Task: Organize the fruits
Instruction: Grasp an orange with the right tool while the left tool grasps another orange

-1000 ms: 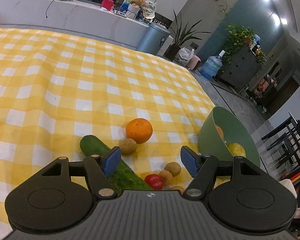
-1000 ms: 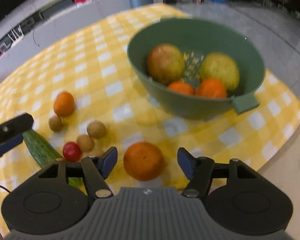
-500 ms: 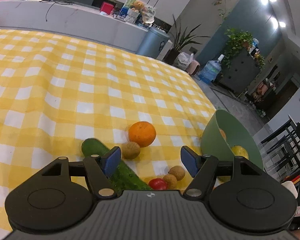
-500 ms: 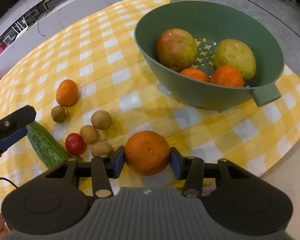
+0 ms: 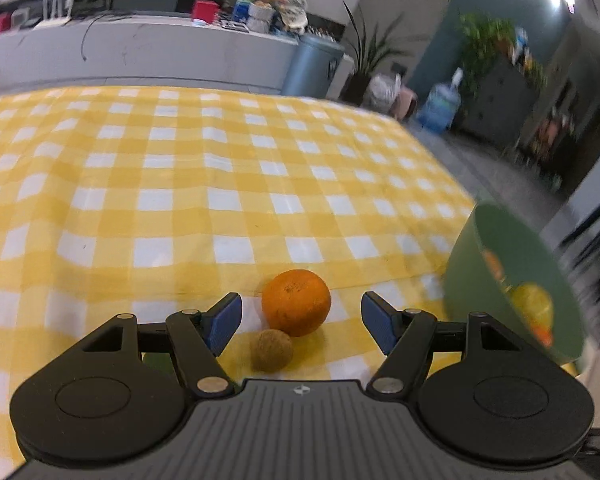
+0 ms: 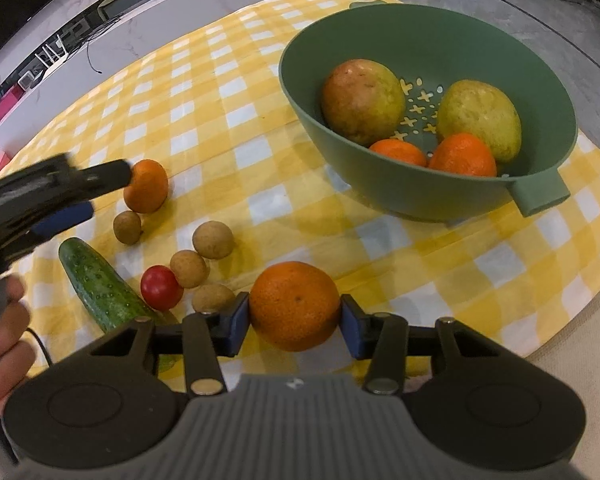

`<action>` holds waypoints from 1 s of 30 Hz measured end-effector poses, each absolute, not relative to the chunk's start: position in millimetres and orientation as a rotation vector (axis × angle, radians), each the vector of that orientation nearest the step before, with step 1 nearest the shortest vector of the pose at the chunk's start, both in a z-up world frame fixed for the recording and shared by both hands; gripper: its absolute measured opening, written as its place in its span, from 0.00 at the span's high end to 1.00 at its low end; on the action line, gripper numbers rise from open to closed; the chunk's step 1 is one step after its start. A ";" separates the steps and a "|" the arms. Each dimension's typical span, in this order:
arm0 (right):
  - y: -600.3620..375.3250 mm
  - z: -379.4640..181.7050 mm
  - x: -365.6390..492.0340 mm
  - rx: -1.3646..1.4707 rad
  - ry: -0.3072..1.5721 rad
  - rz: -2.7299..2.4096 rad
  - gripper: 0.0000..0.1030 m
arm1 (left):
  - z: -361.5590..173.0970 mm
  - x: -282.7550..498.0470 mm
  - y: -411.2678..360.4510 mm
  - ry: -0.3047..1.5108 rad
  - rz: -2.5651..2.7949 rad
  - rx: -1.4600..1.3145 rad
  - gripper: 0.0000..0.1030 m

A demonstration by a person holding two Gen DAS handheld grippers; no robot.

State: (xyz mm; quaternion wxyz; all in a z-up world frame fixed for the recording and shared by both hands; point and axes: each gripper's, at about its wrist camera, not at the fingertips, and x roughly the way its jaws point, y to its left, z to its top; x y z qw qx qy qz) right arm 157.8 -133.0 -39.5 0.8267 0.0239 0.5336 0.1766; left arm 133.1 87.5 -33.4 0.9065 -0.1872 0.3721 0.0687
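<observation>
My right gripper (image 6: 295,318) is shut on a large orange (image 6: 294,305), held just above the yellow checked cloth. The green colander bowl (image 6: 420,196) ahead holds two pears and two oranges. My left gripper (image 5: 301,322) is open, with a smaller orange (image 5: 296,302) and a brown longan (image 5: 271,350) between its fingers. It shows in the right wrist view (image 6: 80,196) beside that orange (image 6: 146,186). A cucumber (image 6: 98,284), a red tomato (image 6: 161,287) and several longans (image 6: 213,239) lie on the cloth.
The bowl shows at the right edge of the left wrist view (image 5: 512,280). The table's near edge runs right of the bowl (image 6: 580,300). A grey counter (image 5: 140,56) and a blue bin (image 5: 312,66) stand beyond the table.
My left gripper has moved forward and now brackets the small orange and a longan. My right gripper closed on the large orange and keeps hold of it.
</observation>
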 end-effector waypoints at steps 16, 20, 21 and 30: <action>-134.0 -38.9 157.7 0.075 1.127 0.397 0.56 | -52.5 148.8 82.7 0.790 0.164 -0.349 0.50; -134.8 -38.3 156.9 0.081 1.125 0.399 0.56 | -52.8 145.4 76.4 0.759 0.170 -0.306 0.50; -134.8 -38.4 156.9 0.084 1.126 0.401 0.56 | -53.2 144.0 75.0 0.751 0.174 -0.301 0.51; -141.4 -30.7 151.8 0.132 1.070 0.424 0.56 | -35.3 129.7 74.7 0.650 0.133 -0.362 0.51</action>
